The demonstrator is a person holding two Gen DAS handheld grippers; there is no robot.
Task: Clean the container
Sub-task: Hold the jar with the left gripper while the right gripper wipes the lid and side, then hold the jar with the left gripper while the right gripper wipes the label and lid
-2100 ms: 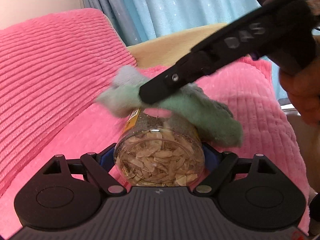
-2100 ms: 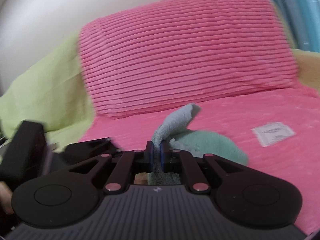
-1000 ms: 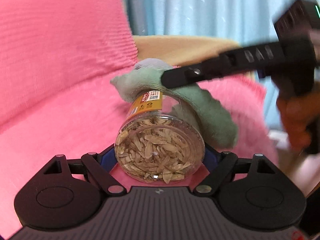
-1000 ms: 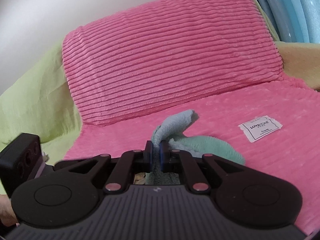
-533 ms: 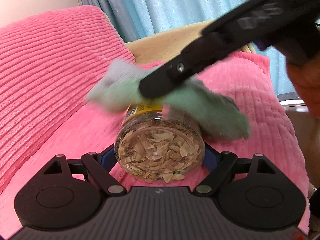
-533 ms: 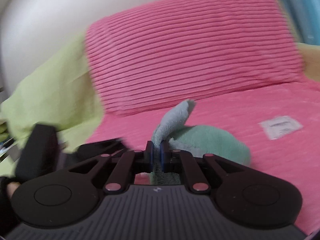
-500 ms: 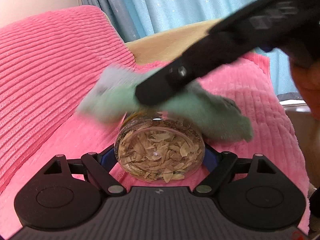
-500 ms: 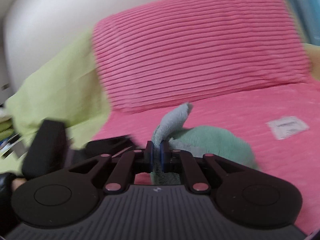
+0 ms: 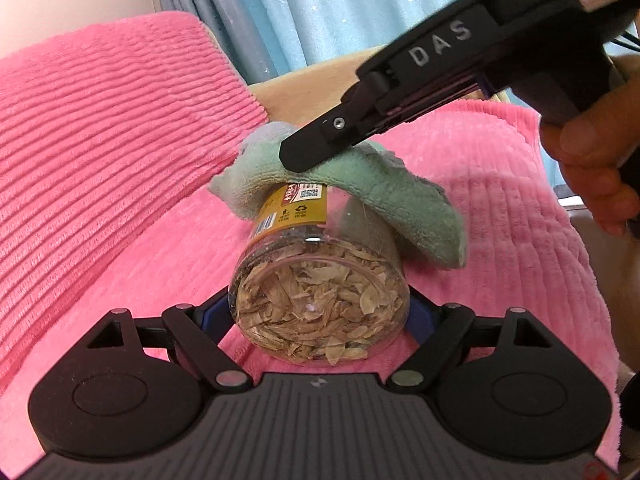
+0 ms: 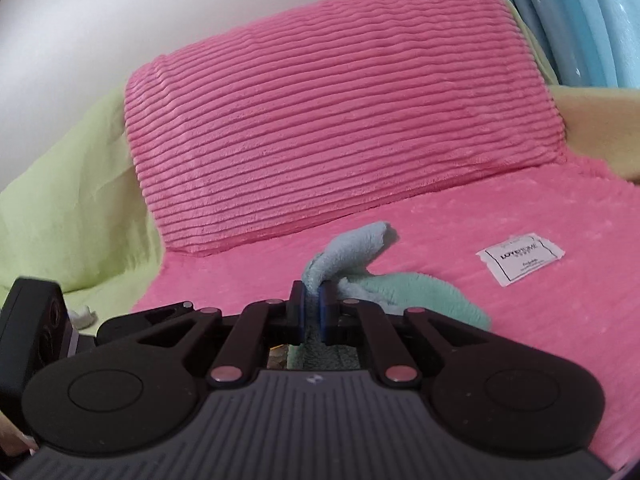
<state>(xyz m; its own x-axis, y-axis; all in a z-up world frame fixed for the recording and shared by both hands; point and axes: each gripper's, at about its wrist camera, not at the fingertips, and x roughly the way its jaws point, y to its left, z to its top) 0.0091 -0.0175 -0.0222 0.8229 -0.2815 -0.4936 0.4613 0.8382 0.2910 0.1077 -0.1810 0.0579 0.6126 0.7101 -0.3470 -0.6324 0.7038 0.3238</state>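
A clear plastic jar point(image 9: 320, 296) full of pale husks lies on its side, bottom toward the left wrist camera, with a yellow label point(image 9: 296, 208). My left gripper point(image 9: 318, 316) is shut on the jar, its blue pads against both sides. A green fluffy cloth point(image 9: 384, 196) drapes over the far end of the jar. My right gripper point(image 9: 296, 156) comes in from the upper right and presses the cloth onto the jar. In the right wrist view the right gripper point(image 10: 313, 304) is shut on the cloth point(image 10: 404, 292), one corner sticking up past the fingertips. The jar is almost hidden there.
Everything hangs over a pink ribbed seat cover point(image 9: 500, 200) with a pink ribbed back cushion point(image 10: 340, 120). A white fabric tag point(image 10: 520, 258) lies on the seat. Light green cloth point(image 10: 68, 208) sits left, blue curtains point(image 9: 320, 12) behind. A hand point(image 9: 592, 172) holds the right gripper's handle.
The right gripper has slid the cloth back and forth along the jar; the cloth now sits toward the far end, baring the yellow label. The jar stays held in the left gripper.
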